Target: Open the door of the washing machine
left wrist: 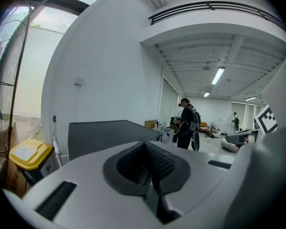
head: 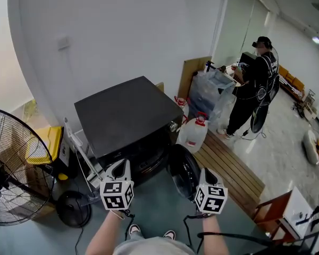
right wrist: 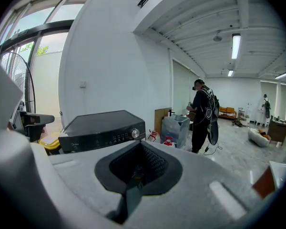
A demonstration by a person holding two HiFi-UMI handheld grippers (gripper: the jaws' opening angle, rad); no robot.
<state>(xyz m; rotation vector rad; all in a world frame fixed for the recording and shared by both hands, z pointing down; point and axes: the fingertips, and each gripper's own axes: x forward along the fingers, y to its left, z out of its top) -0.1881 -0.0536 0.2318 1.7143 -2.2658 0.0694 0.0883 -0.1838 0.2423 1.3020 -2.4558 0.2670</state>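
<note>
**Washing machine door open, both claws shut**

Facing a black washing machine (head: 127, 116) set against the white wall, with its round door (head: 183, 170) swung out to the right of the machine's front. Holding the left claw (head: 119, 167) low before that front, pressed together on nothing. Holding the right claw (head: 204, 173) just beside the door's outer edge, likewise pressed together and empty; impossible to tell whether touching the door. Flanked on the left by a big fan (head: 10, 169) and a yellow-lidded bin (head: 45, 142), on the right by white jugs (head: 194, 133) beside a wooden pallet (head: 231, 169). Farther back, a person (head: 252, 89) in black.
</note>
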